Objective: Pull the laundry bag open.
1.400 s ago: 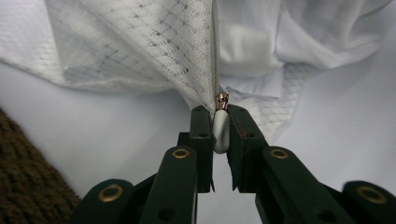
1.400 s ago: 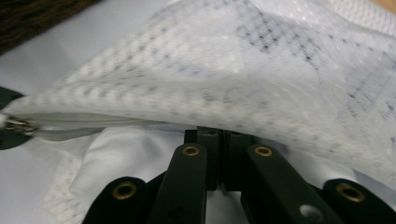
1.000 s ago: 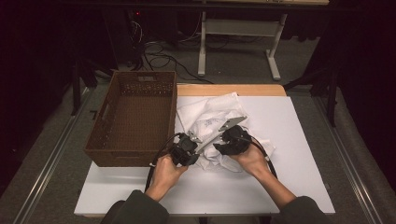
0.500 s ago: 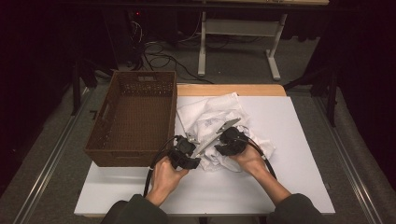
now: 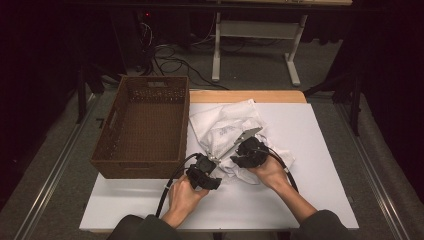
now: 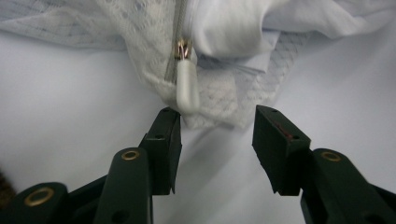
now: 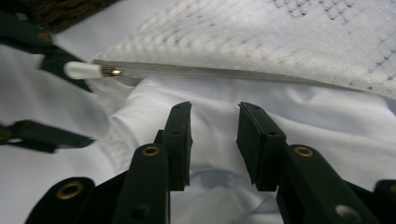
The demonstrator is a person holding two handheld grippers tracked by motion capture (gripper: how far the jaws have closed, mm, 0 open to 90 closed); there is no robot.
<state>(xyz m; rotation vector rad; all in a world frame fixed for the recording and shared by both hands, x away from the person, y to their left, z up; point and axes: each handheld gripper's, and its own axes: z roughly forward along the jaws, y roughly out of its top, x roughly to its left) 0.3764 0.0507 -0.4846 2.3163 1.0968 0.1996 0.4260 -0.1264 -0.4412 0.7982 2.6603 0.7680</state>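
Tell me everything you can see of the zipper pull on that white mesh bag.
The zipper pull is a small white tab, plastic by its look, hanging from a brass-coloured slider at the end of a grey zipper on the white mesh bag. It lies on the bag's edge just ahead of the open left tool, close to one jaw tip.

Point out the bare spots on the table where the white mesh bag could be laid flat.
Free: the white tabletop right of the mesh bag, and the front strip along the near edge beside the hands. Crowded: the left side, taken by the brown basket, and the middle around the bag and both grippers.
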